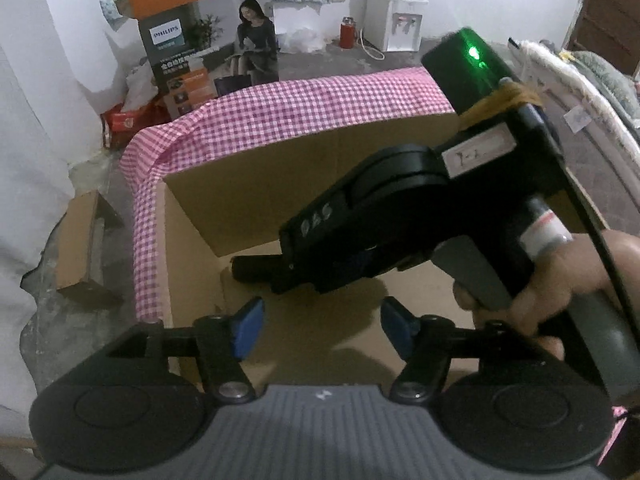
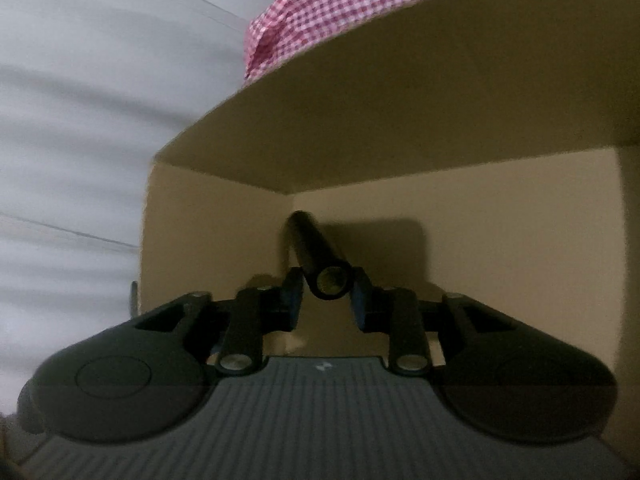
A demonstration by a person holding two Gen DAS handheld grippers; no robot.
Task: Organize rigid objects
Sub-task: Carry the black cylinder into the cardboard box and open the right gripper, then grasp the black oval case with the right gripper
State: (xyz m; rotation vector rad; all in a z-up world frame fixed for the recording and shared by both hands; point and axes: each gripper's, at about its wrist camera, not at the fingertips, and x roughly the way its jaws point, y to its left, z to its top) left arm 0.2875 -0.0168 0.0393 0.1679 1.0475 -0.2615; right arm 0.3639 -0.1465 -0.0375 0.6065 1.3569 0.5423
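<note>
A black cylinder (image 2: pixel 320 256) lies between the blue pads of my right gripper (image 2: pixel 326 294), which is shut on it inside a cardboard box (image 2: pixel 480 220), near the box's corner. In the left wrist view the same cylinder (image 1: pixel 256 269) sticks out of the right gripper (image 1: pixel 288 270) low in the box (image 1: pixel 192 240), close to its floor. My left gripper (image 1: pixel 322 330) is open and empty, above the box's near side, just behind the right gripper.
A pink checked cloth (image 1: pixel 280 108) drapes over the box's far and left flaps. A Philips carton (image 1: pixel 192 60) stands behind, with a white water dispenser (image 1: pixel 396 20) and red flask (image 1: pixel 347 32) further back. A small cardboard piece (image 1: pixel 76 256) lies left on the floor.
</note>
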